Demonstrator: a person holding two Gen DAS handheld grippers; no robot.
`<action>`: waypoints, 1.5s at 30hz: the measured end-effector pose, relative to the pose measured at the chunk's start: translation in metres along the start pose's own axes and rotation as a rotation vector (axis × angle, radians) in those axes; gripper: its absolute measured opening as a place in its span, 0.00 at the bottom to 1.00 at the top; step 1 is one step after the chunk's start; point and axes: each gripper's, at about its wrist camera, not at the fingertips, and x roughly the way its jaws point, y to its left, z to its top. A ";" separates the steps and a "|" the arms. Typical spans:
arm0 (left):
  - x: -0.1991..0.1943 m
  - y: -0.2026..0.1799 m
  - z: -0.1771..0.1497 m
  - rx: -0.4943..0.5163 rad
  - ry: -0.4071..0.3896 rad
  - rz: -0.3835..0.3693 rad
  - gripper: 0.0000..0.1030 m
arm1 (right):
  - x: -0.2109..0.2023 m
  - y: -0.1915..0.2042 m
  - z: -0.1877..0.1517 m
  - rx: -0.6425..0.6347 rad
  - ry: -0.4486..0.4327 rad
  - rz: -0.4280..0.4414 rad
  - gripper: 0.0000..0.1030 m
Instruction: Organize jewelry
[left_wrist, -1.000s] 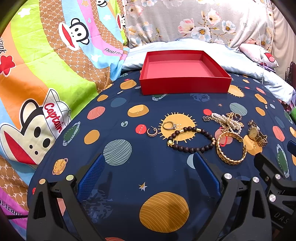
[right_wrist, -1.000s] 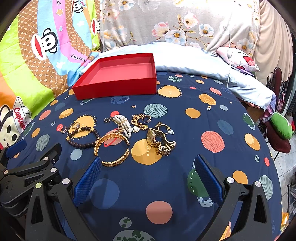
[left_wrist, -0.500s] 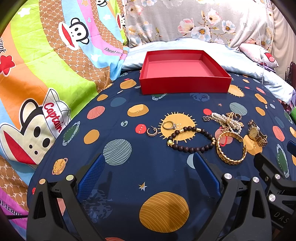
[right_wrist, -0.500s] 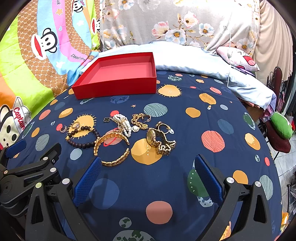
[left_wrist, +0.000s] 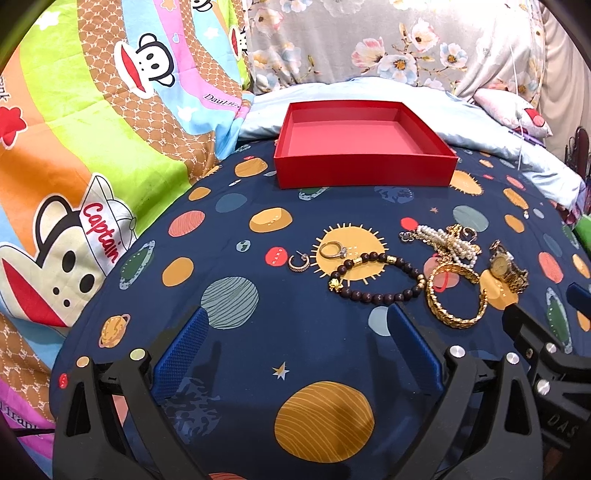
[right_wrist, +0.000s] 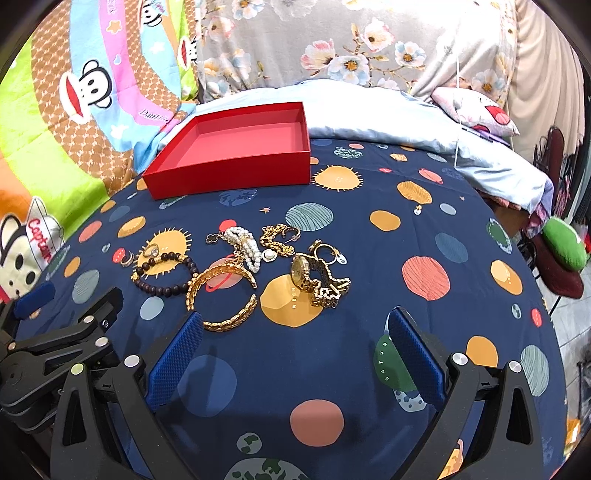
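An empty red box (left_wrist: 364, 171) (right_wrist: 236, 173) stands at the far side of the navy planet-print bedsheet. In front of it lie a dark bead bracelet (left_wrist: 373, 293) (right_wrist: 162, 288), a gold bangle (left_wrist: 454, 319) (right_wrist: 225, 325), a ring (left_wrist: 330, 250), a hoop earring (left_wrist: 297, 263), a pearl strand (left_wrist: 447, 242) (right_wrist: 245, 245), a gold chain (right_wrist: 275, 242) and a gold watch (left_wrist: 506, 267) (right_wrist: 314, 277). My left gripper (left_wrist: 297, 334) is open, low, short of the beads. My right gripper (right_wrist: 295, 336) is open, just short of the bangle and watch. Both are empty.
A cartoon-monkey quilt (left_wrist: 92, 147) rises on the left. A floral pillow (left_wrist: 388, 48) and a pale blue blanket (right_wrist: 424, 125) lie behind the box. The bed's right edge drops off by a green cushion (right_wrist: 563, 243). A small earring (right_wrist: 418, 209) lies apart at right.
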 end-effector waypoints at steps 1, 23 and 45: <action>-0.001 0.001 -0.001 -0.011 -0.001 -0.008 0.93 | 0.000 -0.003 0.000 0.013 0.002 0.009 0.95; 0.016 0.030 -0.002 -0.162 0.099 -0.116 0.93 | 0.058 -0.025 0.029 0.054 0.142 0.074 0.41; 0.031 0.040 0.025 -0.164 0.080 -0.110 0.93 | 0.043 -0.035 0.016 0.109 0.137 0.130 0.08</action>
